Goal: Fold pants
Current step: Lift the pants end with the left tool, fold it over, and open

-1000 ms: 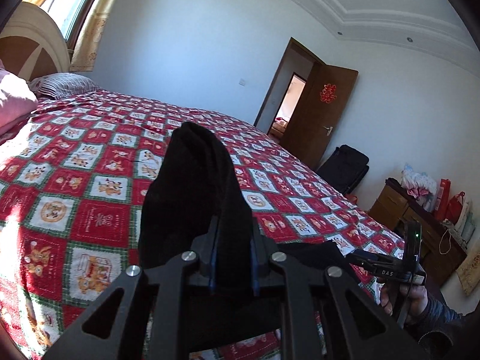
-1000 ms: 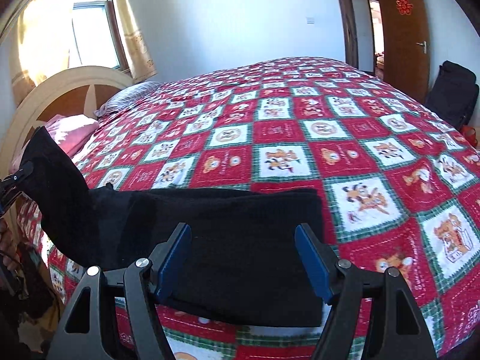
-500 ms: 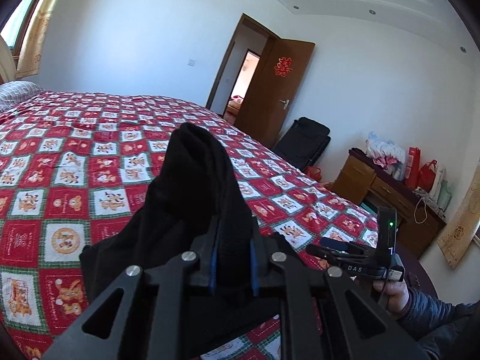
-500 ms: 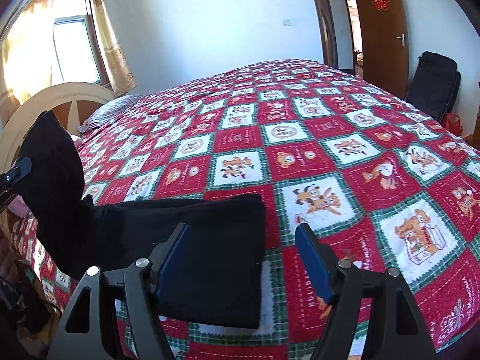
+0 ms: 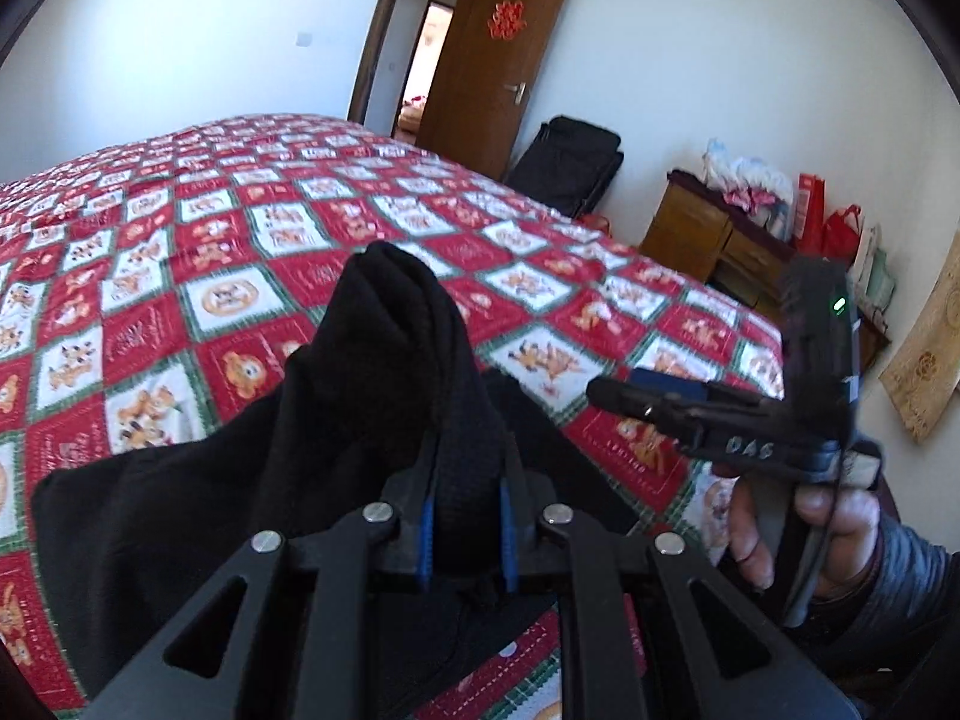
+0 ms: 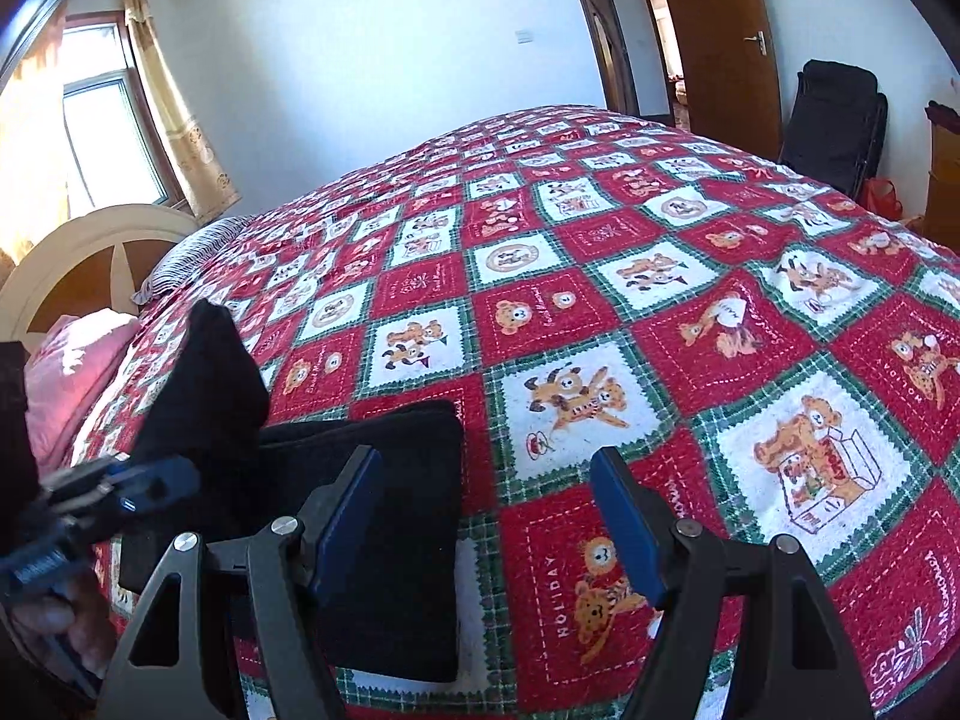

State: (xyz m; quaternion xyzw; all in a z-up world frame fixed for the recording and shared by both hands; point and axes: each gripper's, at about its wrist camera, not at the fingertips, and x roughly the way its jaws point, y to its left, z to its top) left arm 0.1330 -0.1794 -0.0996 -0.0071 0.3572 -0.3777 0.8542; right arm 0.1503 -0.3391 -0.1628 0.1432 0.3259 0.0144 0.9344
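Left tongs (image 5: 465,525) pinch a raised end of the black pants (image 6: 414,516), which lie at the bed's (image 6: 600,276) near edge. Right tongs (image 6: 486,516) stand spread, empty. Advice: carry toward three o'clock, align edges, lower flat.

Black two-finger grippers with blue-padded fingers (image 6: 627,531), silver screws (image 5: 378,512), dark ribbed sleeve (image 5: 900,594).

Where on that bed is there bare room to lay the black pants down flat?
Most of the quilt is bare: the wide stretch right of the black pants, running back toward the door. It is crowded at the near left edge, where the left gripper holds the pants and pillows sit by the headboard.
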